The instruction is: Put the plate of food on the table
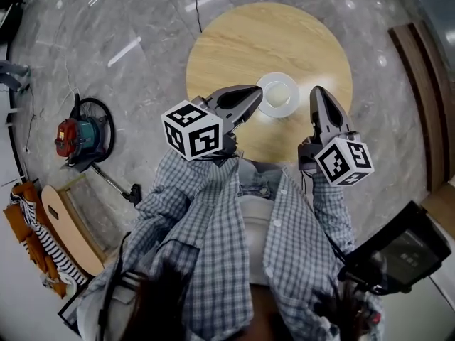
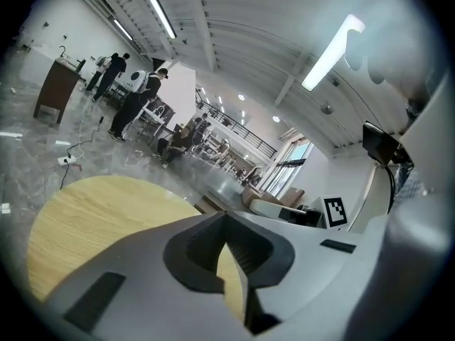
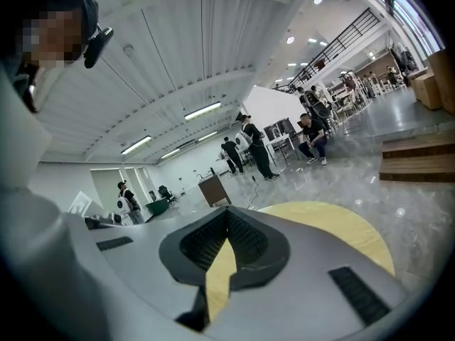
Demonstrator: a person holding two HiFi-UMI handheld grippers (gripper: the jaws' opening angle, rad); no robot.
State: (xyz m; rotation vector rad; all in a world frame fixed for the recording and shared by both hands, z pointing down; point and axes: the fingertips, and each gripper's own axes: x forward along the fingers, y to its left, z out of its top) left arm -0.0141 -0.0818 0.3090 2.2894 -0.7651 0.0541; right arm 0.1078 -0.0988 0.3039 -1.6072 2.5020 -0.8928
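A white plate of pale food [image 1: 278,94] rests on the round wooden table [image 1: 234,45], near its front edge. My left gripper [image 1: 257,93] is shut and holds nothing; its tip hangs at the plate's left rim. My right gripper [image 1: 315,91] is also shut and holds nothing, a short way right of the plate and apart from it. In the left gripper view the closed jaws [image 2: 226,217] point over the tabletop [image 2: 92,219]; the plate is hidden there. The right gripper view shows closed jaws [image 3: 227,212] above the table's edge [image 3: 341,226], again with no plate in sight.
A red and teal machine with a hose [image 1: 77,135] sits on the marble floor at left. A wooden board and striped cloth [image 1: 43,233] lie at lower left. Wooden steps [image 1: 419,69] run along the right. A dark device [image 1: 402,251] is at lower right. People [image 2: 135,98] stand far off.
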